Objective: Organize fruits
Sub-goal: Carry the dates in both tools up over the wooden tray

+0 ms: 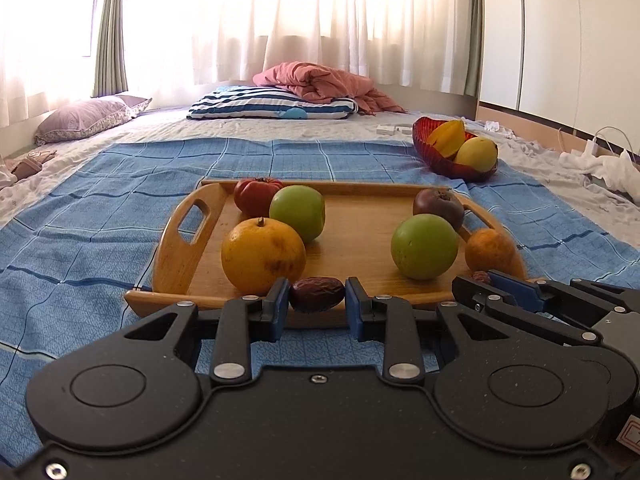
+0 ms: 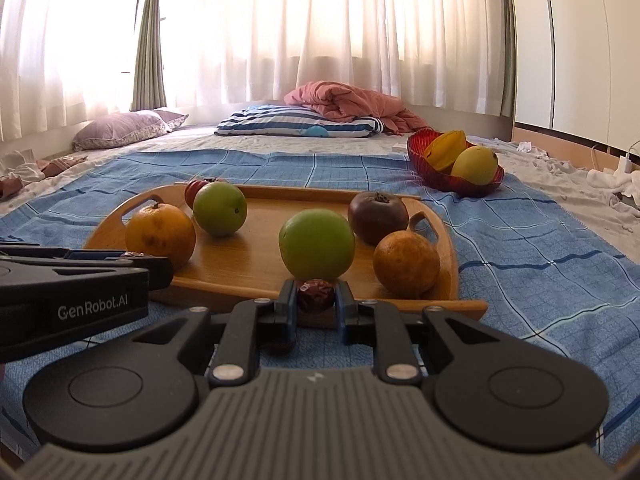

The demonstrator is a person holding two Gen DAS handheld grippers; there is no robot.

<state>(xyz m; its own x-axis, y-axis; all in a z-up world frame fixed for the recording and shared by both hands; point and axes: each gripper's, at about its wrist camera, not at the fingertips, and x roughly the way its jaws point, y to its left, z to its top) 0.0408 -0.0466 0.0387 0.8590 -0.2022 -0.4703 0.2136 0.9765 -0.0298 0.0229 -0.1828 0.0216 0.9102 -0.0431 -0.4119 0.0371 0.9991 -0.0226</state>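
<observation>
The left gripper is held tilted slightly downward, its blue pads clamped on a date. Just beside it, the right gripper is likewise clamped on another date.

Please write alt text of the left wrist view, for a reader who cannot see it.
The left tool is shut on a brown date at the near edge of a wooden tray on a blue cloth. The tray holds two green apples and other fruit; a red bowl stands beyond.
</observation>
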